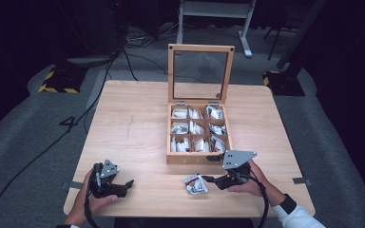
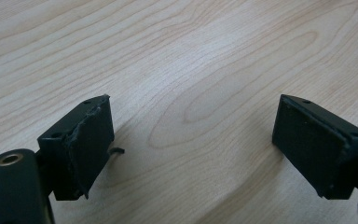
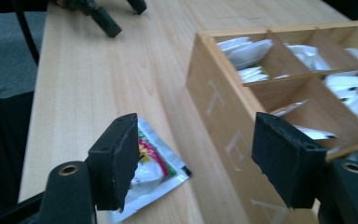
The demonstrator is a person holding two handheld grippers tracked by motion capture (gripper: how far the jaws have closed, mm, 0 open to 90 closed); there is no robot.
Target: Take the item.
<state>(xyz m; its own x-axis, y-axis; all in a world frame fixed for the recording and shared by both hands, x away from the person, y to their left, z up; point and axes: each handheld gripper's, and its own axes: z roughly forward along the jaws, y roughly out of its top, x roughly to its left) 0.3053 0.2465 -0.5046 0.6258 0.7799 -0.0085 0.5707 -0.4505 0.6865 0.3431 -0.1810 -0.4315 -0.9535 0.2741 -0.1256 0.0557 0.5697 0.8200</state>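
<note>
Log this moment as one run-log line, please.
left gripper: open, idle on table | right gripper: open beside tea packet | tea box: lid up

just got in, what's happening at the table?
A person holds a claw in each hand at a wooden table. A wooden tea box stands open with its lid up, its compartments filled with sachets. One tea sachet lies on the table in front of the box. The right claw is open right beside that sachet, not gripping it. The left claw is open over bare table, holding nothing.
</note>
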